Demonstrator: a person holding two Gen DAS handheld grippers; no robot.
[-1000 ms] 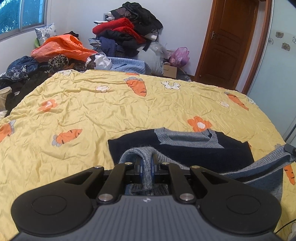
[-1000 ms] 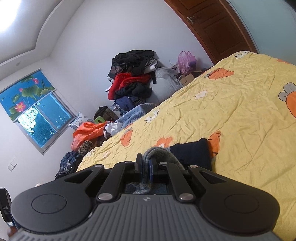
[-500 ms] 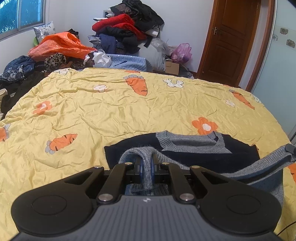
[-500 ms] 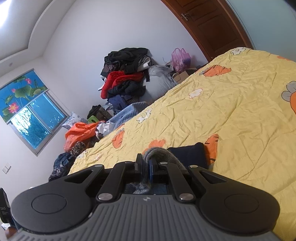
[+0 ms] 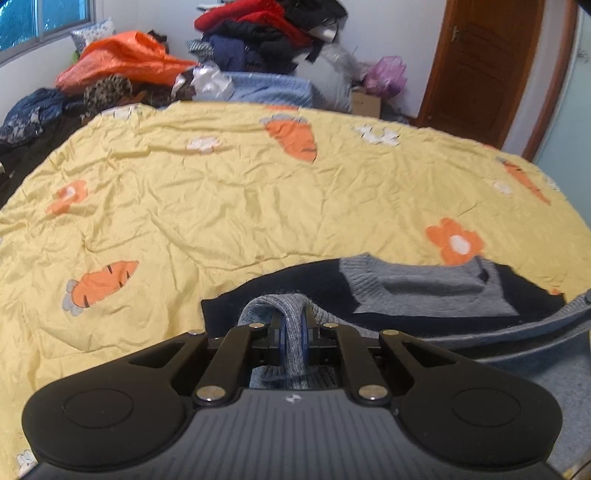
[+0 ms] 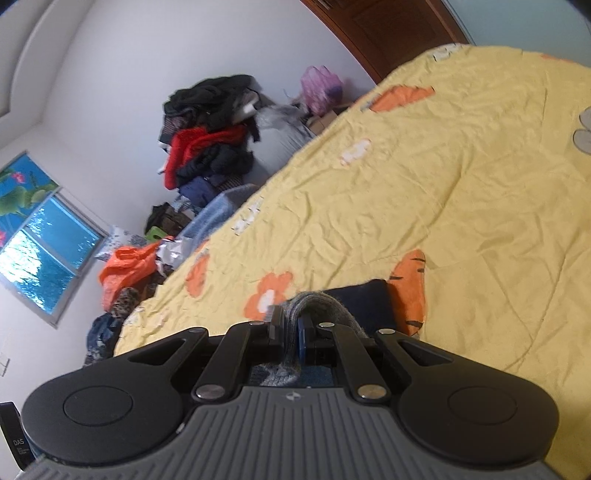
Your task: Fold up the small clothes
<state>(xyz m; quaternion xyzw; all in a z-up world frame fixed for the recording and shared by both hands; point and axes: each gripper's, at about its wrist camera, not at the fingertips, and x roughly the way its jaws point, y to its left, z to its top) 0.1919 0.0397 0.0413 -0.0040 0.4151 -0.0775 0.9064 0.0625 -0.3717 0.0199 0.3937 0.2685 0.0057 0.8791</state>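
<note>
- Grippers first: left gripper [image 5: 291, 325] and right gripper [image 6: 290, 325] each pinch grey ribbed knit of the sweater [image 5: 424, 291].
- Sweater's fuzzy navy body lies flat on the crinkled yellow quilt [image 5: 229, 206].
- Clothes pile [image 5: 266, 33] slumps beyond.

A home bedroom: a wide bed under a crinkled yellow quilt with orange carrots and flowers [image 5: 229, 206], heaped loose clothes [image 5: 266, 33] at 12 o'clock, a brown wooden door [image 5: 484, 66] at 2 o'clock, a window [image 5: 40, 22] at 10 o'clock.
</note>
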